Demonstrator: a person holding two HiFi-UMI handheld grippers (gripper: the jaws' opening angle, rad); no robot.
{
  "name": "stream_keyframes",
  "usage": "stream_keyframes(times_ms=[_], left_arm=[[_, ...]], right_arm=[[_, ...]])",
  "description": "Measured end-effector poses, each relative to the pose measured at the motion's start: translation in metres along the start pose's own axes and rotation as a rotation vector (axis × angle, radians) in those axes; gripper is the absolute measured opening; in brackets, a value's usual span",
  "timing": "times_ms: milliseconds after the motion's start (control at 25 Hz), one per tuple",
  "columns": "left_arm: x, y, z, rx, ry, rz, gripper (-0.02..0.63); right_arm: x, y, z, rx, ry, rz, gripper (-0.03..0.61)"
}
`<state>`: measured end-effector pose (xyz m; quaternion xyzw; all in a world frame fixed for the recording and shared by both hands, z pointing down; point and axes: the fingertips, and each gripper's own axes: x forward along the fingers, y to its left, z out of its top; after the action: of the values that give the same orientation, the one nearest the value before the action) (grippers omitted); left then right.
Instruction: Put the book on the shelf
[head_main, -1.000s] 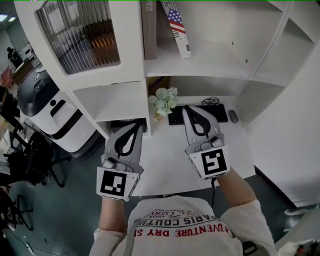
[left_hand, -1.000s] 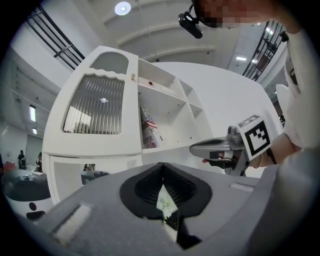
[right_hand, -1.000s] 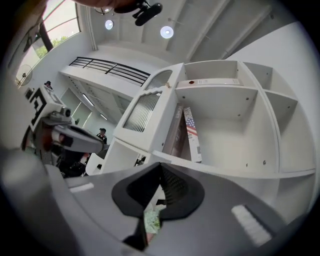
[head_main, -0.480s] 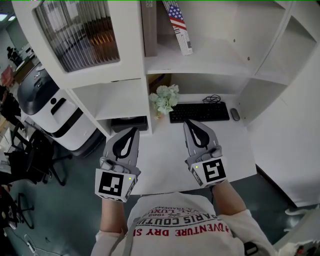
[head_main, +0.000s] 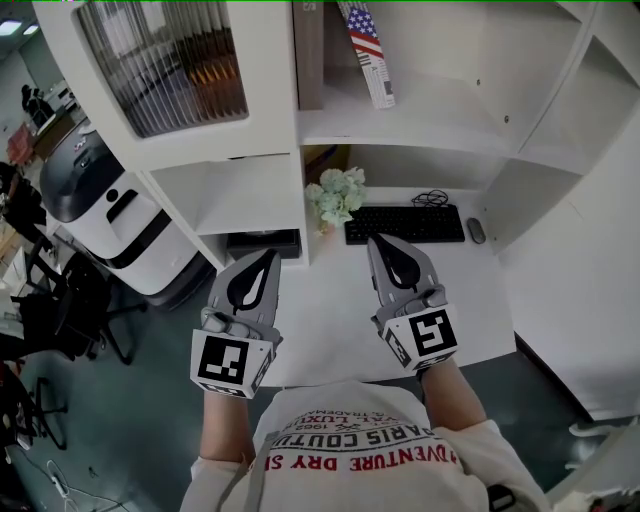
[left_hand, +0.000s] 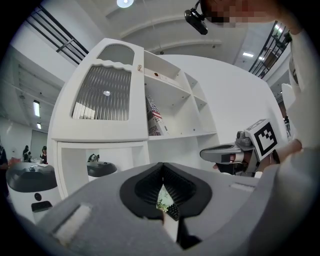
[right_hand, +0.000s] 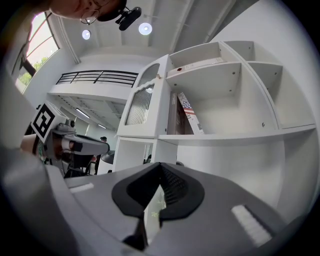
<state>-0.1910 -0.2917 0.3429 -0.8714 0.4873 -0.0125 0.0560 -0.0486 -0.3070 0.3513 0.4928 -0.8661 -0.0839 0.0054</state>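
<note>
A book with a flag-pattern cover (head_main: 372, 50) leans on the upper shelf (head_main: 420, 125) beside a brown upright book (head_main: 308, 55). The same flag book (left_hand: 155, 117) shows in the left gripper view, and in the right gripper view the flag book (right_hand: 190, 119) is also seen. My left gripper (head_main: 271, 255) hovers over the desk's left part, shut and empty. My right gripper (head_main: 378, 241) hangs just short of the keyboard, also shut with nothing in it. Both are well below the shelf. Each gripper view shows its own jaws closed, left gripper (left_hand: 161, 167) and right gripper (right_hand: 160, 167).
On the white desk (head_main: 340, 340) lie a black keyboard (head_main: 405, 224) and a mouse (head_main: 476, 231), with a small bunch of flowers (head_main: 335, 197) at the back. A ribbed-glass cabinet door (head_main: 165, 65) is up left. A white-and-black machine (head_main: 100, 200) stands on the floor at left.
Both grippers have drawn back a little toward the person; the right one no longer overlaps the keyboard. Both stayed shut and empty.
</note>
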Motion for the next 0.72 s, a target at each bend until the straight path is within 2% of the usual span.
stream_keyframes(times_ms=[320, 720], left_arm=[[-0.0025, 0.0023, -0.003, -0.017, 0.002, 0.005, 0.005], [-0.0084, -0.0037, -0.0066, -0.019, 0.011, -0.008, 0.005]], right_arm=[[-0.0001, -0.0044, -0.0035, -0.02, 0.015, -0.023, 0.0], [-0.0012, 0.003, -0.0082, -0.011, 0.025, -0.005, 0.0]])
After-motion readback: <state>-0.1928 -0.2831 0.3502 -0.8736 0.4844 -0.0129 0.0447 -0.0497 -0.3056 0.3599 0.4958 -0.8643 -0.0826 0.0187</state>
